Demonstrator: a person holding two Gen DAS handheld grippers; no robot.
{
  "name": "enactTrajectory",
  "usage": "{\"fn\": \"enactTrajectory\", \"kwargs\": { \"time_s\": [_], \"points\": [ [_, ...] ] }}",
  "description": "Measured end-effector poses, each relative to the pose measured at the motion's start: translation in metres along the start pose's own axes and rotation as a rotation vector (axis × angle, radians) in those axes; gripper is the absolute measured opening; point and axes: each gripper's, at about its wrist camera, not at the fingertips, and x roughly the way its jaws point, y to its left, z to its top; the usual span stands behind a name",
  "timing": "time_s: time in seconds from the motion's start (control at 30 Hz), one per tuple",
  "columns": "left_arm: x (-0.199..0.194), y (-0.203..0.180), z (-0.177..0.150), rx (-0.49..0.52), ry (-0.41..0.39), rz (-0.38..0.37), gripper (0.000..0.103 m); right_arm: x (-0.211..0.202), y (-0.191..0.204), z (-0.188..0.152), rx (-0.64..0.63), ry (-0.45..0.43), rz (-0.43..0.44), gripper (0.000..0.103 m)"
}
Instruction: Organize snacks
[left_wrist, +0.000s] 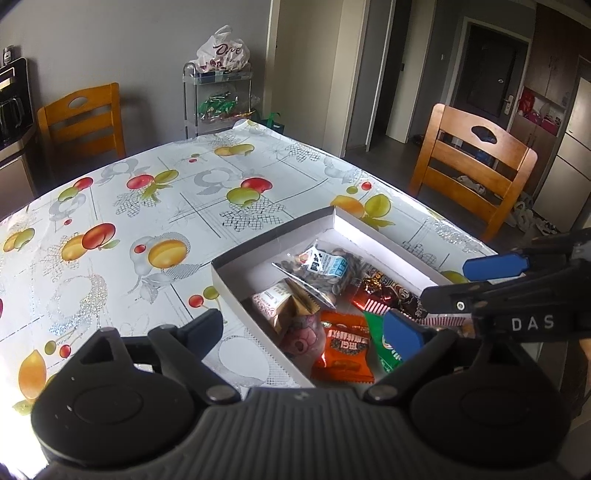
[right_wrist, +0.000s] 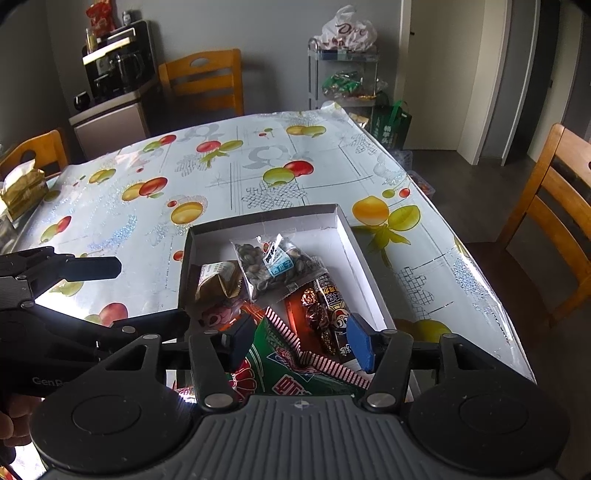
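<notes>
Right gripper (right_wrist: 301, 341): hovering over the near end of the box, jaws spread wide, gripping nothing; a green snack packet (right_wrist: 291, 373) is lying between and under its blue pads.

Left gripper (left_wrist: 303, 332): hanging over the box's near left corner, jaws wide apart, empty; one finger is sitting over the tablecloth, the other over the snacks.

White cardboard box (right_wrist: 343, 229): shallow, open-topped, sitting near the table's near right corner. Inside it, near to far:
- orange packet (left_wrist: 345, 349), lying beside the green one;
- pink packet (left_wrist: 304, 338), partly hidden;
- red-striped wrapper with brown candies (right_wrist: 319, 314);
- gold-and-white pouch (right_wrist: 218, 280), leaning by the left wall;
- clear bag of sunflower seeds (right_wrist: 277, 264), resting on the others toward the middle.
The far end is showing bare white floor.

Table (left_wrist: 147, 206): wearing a glossy fruit-print cloth.

Beyond the far edge: wooden chair (right_wrist: 205, 79), metal shelf rack (right_wrist: 343, 74) carrying a white plastic bag (right_wrist: 347, 31).
</notes>
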Motion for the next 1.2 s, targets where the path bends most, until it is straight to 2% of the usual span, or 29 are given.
{"fn": "enactTrajectory", "kwargs": {
  "time_s": [1.2],
  "points": [
    [-0.014,-0.016,-0.004,0.046,-0.039,-0.008,0.095,-0.011,-0.006,-0.009,0.015,-0.011,-0.014,0.057]
  ]
}}
